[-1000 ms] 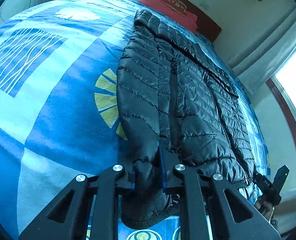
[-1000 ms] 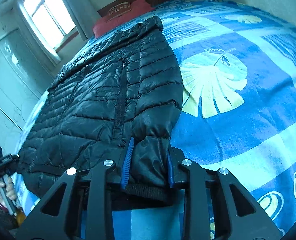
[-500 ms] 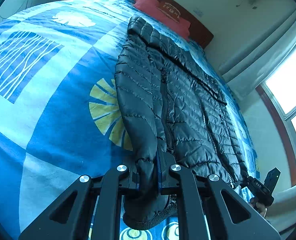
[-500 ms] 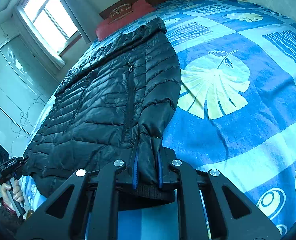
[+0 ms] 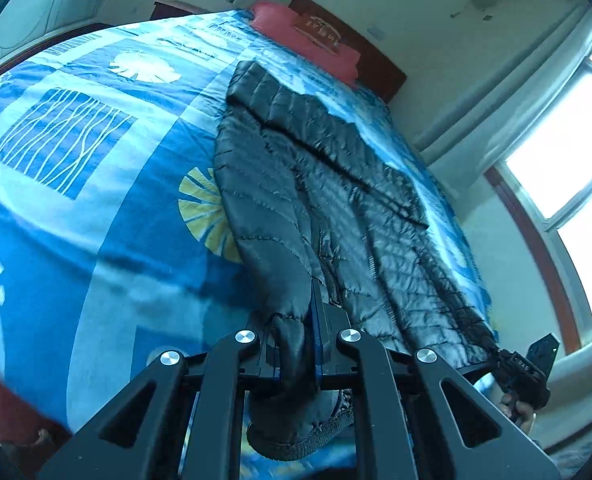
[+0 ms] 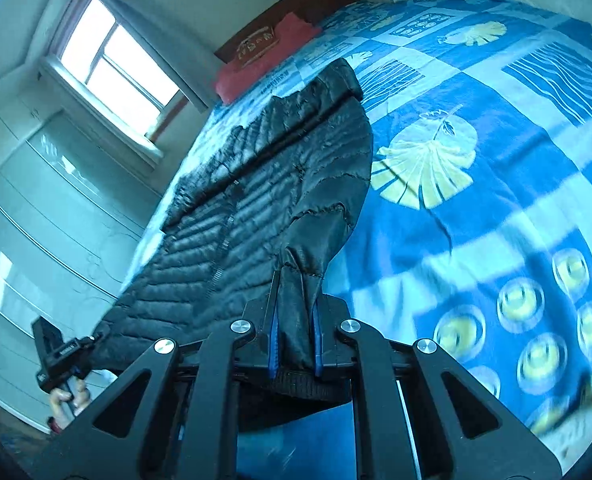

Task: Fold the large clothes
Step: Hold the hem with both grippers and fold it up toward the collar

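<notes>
Centrally, black quilted puffer jacket (image 5: 336, 208) spread lengthwise on blue leaf-patterned bedspread (image 5: 96, 200). Left gripper (image 5: 298, 344) clamped tight on one sleeve cuff, lower centre; right gripper (image 6: 294, 336) clamped tight on other cuff. Red pillow (image 6: 264, 60) upper frame.

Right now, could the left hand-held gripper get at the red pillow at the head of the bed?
Probably not: the left hand-held gripper is shut on the jacket cuff, and the red pillow lies at the bed's far end.
</notes>
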`<state>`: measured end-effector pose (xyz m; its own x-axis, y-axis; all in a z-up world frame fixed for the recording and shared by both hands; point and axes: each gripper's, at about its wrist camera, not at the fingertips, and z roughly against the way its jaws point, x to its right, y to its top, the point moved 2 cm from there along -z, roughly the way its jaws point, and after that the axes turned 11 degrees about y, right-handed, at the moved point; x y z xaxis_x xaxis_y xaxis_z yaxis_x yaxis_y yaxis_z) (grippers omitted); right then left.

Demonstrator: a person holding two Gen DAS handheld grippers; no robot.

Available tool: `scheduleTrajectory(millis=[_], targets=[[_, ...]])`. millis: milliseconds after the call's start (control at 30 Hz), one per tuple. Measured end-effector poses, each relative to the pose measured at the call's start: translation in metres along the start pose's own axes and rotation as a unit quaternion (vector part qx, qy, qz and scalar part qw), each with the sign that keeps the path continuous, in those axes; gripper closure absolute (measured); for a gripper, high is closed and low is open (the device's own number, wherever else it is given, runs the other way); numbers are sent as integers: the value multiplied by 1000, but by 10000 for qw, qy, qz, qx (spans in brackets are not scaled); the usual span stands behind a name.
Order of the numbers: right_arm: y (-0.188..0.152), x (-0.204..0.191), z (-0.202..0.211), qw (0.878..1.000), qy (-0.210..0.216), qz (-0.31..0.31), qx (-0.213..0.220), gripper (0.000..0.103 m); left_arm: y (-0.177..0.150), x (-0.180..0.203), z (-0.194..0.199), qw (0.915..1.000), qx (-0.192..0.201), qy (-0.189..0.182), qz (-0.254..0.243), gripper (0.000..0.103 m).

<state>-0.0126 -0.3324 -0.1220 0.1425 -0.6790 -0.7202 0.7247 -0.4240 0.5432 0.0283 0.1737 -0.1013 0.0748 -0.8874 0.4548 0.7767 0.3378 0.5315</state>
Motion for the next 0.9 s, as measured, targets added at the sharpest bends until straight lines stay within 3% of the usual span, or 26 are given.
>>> scheduleTrajectory(millis=[367, 500, 667, 900], targets=[[-19, -33, 48, 9984, 522, -186, 144, 92, -21, 4, 62, 9981, -4, -348, 509, 93], [-5, -40, 42, 9970, 752, 58, 154, 92, -12, 7, 61, 9988, 104, -349, 336, 93], [44, -49, 18, 9917, 1214, 214, 353, 92, 28, 13, 40, 9979, 184, -542, 299, 93], [124, -52, -27, 9896, 1304, 125, 590, 91, 109, 34, 14, 9970, 482, -600, -35, 93]])
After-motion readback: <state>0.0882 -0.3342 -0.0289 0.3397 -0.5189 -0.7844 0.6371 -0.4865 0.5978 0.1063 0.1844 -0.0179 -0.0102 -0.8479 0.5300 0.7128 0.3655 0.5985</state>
